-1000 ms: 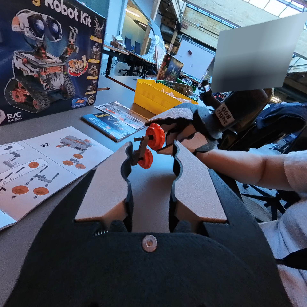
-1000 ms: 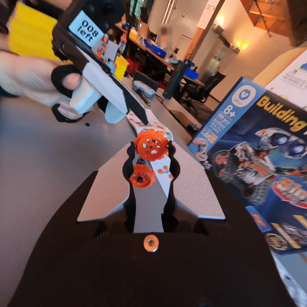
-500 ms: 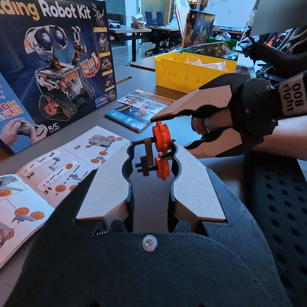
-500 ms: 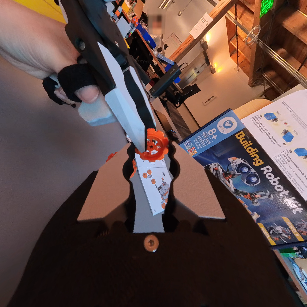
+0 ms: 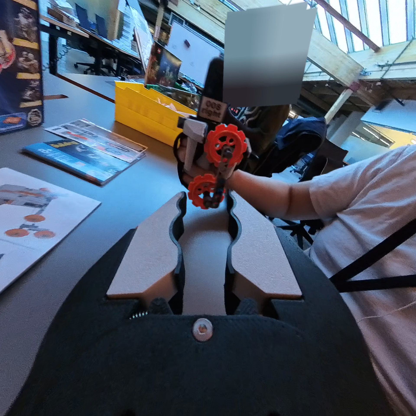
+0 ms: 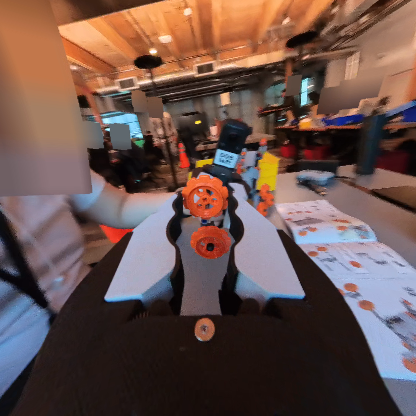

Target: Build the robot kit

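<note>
A small wheel assembly, two orange toothed wheels on a dark beam, hangs in the air between my two grippers. In the left wrist view the upper wheel (image 5: 225, 145) is face-on and the lower wheel (image 5: 203, 190) sits between the tips of my left gripper (image 5: 207, 195), whose jaws stand close against it. My right gripper (image 6: 204, 199) faces the left one and is shut on the upper wheel (image 6: 204, 198). The lower wheel (image 6: 210, 242) hangs between its fingers. The left gripper's black body (image 6: 231, 137) shows behind the wheel.
A grey table (image 5: 135, 191) holds an open instruction booklet (image 5: 33, 216), flat leaflets (image 5: 85, 150), a yellow bin (image 5: 144, 112) and a dark kit box (image 5: 20, 67). A person's forearm (image 5: 281, 198) reaches in from the right. A partly built model (image 6: 263, 200) stands beyond the booklet (image 6: 337, 247).
The right gripper swung from the side to straight opposite the left one. The assembly turned from edge-on to face-on in the left wrist view. The left jaws narrowed a little.
</note>
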